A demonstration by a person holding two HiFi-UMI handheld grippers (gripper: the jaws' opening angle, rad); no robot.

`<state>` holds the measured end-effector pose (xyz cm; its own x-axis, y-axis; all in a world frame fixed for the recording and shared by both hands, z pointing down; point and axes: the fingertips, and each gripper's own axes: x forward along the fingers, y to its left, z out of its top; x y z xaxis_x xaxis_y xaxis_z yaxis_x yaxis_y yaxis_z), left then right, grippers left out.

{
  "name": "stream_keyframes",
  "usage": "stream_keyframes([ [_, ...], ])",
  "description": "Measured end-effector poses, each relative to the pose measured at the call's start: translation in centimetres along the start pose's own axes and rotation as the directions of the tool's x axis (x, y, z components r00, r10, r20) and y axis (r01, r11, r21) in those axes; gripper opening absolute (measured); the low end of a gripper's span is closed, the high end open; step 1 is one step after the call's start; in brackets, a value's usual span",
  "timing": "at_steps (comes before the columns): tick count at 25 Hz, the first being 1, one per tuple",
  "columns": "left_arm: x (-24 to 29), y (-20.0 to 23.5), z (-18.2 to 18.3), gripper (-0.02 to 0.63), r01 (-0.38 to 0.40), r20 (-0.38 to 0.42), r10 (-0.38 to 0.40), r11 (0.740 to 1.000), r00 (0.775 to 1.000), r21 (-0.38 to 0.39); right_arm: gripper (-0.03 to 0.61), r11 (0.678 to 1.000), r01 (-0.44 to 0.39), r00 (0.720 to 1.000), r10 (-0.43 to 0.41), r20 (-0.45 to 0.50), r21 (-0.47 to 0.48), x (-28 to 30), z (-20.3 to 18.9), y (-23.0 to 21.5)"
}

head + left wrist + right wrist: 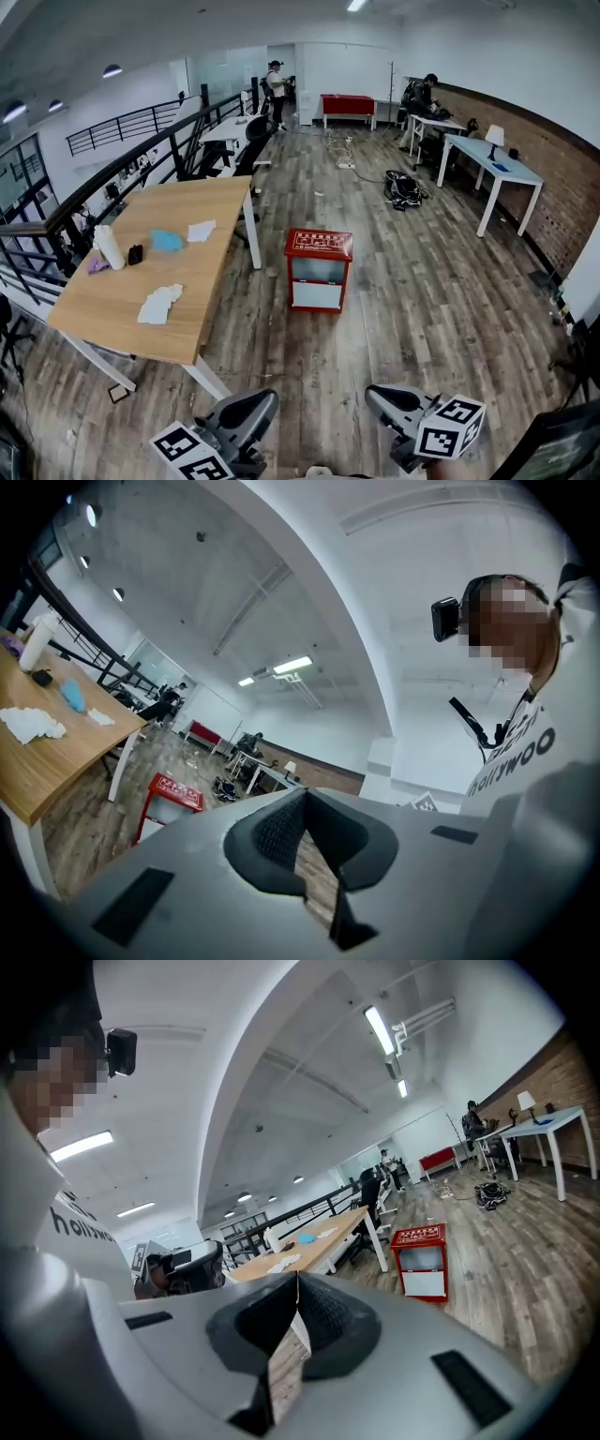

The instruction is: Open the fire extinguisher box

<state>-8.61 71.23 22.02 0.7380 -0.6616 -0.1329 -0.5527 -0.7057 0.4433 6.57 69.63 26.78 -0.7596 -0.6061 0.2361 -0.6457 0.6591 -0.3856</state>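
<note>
1. left gripper: seen at the bottom edge of the head view, pointed forward. Its jaws are closed tip to tip and nothing is held between them. A marker cube is carried at its near end.

2. right gripper: seen beside the left one, likewise pointed forward. Its jaws are pressed together and nothing is gripped. A second marker cube is borne on its outer side.

3. fire extinguisher box: red, stood upright on the wooden floor. It is placed well ahead of both grippers, roughly midway between their lines, and is touched by neither. Its pale front panel is turned toward the grippers and is seen shut. White lettering is printed on the top but cannot be read.

4. wooden table: ahead and to the left of the left gripper, with the box near its right-hand side. On it are laid:
   - a white roll
   - a small dark object
   - a blue cloth
   - two heaps of white tissue

5. black railing: found beyond the table, further left of the left gripper.

6. black bag: left on the floor far beyond the box, ahead of the right gripper.

7. white tables: ranged along a brick wall, far ahead and to the right of the right gripper.

8. Two persons: seen at the far end of the room, well apart from both grippers.
</note>
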Motion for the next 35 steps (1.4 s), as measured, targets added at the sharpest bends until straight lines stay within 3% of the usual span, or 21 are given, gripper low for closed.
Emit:
stream_keyframes([
  [6,4.1,2.9,-0.7,0.005,-0.024,-0.013,0.024,0.998,1.000,0.052,0.009,1.000,0.001,1.000,-0.001,-0.006,-0.001,0.9,1.0,-4.7],
  [15,10.5,7.4,0.4,0.006,0.007,-0.068,0.000,0.995,0.998,0.100,0.009,0.998,-0.030,1.000,0.029,0.003,0.047,3.5,3.6,-8.5],
  [27,18.9,18.7,1.4,0.005,0.005,-0.146,0.003,0.998,0.989,0.055,0.009,0.995,0.056,0.998,-0.056,-0.004,0.078,10.9,8.3,-17.9],
  [35,25.3,27.4,5.3,0.005,0.054,-0.162,-0.049,0.998,0.986,0.024,0.009,0.990,0.120,0.992,-0.117,-0.047,0.070,19.2,12.7,-23.1],
])
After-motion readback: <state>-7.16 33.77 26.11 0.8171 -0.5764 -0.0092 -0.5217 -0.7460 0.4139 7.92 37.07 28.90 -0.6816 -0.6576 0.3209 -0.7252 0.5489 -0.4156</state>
